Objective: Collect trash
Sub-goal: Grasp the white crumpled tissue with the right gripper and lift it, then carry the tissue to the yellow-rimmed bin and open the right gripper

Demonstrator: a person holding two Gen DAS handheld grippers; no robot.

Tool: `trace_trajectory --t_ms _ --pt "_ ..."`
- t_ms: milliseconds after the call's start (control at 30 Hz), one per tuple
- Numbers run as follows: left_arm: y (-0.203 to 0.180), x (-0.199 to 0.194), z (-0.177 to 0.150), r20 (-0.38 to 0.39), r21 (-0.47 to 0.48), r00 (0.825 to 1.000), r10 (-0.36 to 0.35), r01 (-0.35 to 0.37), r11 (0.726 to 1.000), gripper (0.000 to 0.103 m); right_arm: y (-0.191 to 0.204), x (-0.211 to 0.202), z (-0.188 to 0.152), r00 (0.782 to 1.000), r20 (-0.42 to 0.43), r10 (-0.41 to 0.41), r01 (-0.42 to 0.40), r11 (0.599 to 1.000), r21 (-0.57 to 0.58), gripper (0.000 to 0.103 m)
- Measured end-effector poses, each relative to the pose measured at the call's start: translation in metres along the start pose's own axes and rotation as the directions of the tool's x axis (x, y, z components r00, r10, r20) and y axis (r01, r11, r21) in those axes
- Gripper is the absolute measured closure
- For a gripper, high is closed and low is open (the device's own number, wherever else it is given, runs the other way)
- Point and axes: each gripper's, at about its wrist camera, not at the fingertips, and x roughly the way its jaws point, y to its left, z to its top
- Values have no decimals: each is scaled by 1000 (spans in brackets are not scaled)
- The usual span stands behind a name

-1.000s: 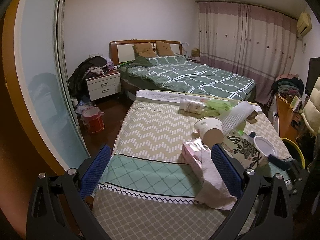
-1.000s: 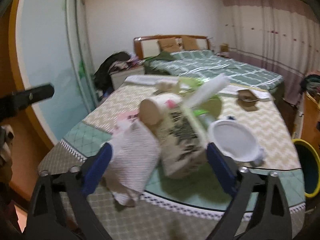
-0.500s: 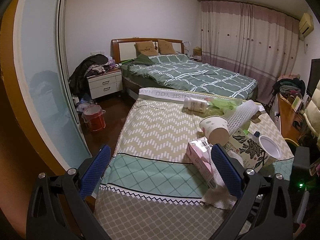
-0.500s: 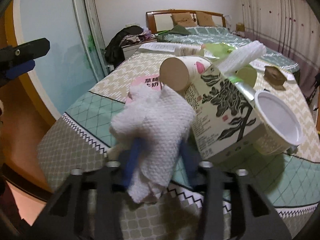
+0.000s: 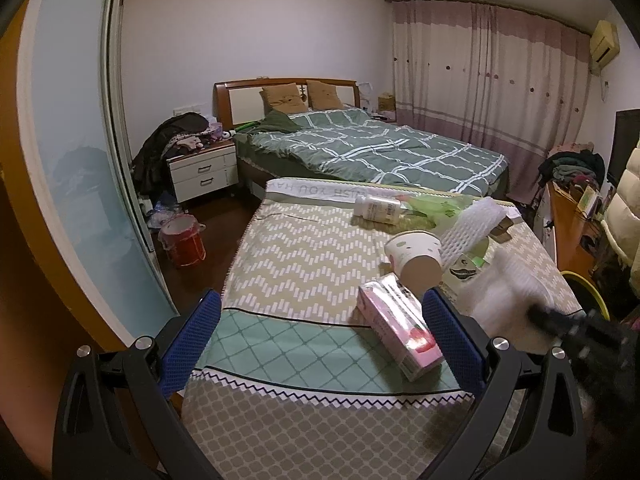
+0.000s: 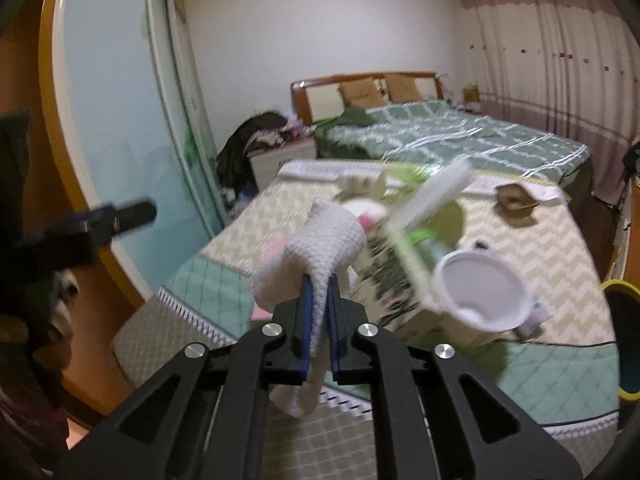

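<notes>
My right gripper (image 6: pixel 319 284) is shut on a crumpled white paper towel (image 6: pixel 320 240) and holds it above the near edge of the table; the towel shows blurred in the left wrist view (image 5: pixel 508 292). My left gripper (image 5: pixel 320 328) is open and empty over the table's near left part. On the table lie a pink tissue pack (image 5: pixel 400 332), a tipped paper cup (image 5: pixel 416 256), a printed carton (image 6: pixel 400 280), a white plastic tub (image 6: pixel 480 292), a white foam net sleeve (image 5: pixel 472 228), a white bottle (image 5: pixel 378 208) and green wrapping (image 5: pixel 436 204).
The table has a patterned cloth (image 5: pixel 304 248). A yellow-rimmed bin (image 6: pixel 624 320) stands at the table's right side. A red bucket (image 5: pixel 184 240) sits on the floor left. A bed (image 5: pixel 380 152) and a nightstand (image 5: pixel 202 172) stand behind.
My right gripper closed on the paper towel and lifted it off the table, pulling back. My left gripper stayed open and barely moved.
</notes>
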Motion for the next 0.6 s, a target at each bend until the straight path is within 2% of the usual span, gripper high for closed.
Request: trace_trajectory --t_ms 100,233,367,433,600 --pt "-10 4 -2 -14 17 1000 -21 22 1000 4 -30 -16 9 995 49 -81 79 996 48 96" --pt "-29 16 -7 -52 32 998 -47 49 998 4 -90 -36 17 969 82 -233 220 965 142 96" --pt "-52 35 -15 -93 31 994 -56 59 998 4 -161 -51 14 913 60 -404 379 892 245 96" --pt "-63 46 -19 -121 31 991 -57 61 998 4 -202 -57 9 874 18 -486 459 836 301 96" --pt "-84 73 -29 -179 27 983 -29 34 999 4 -286 -56 -5 803 -107 -587 579 724 375 95"
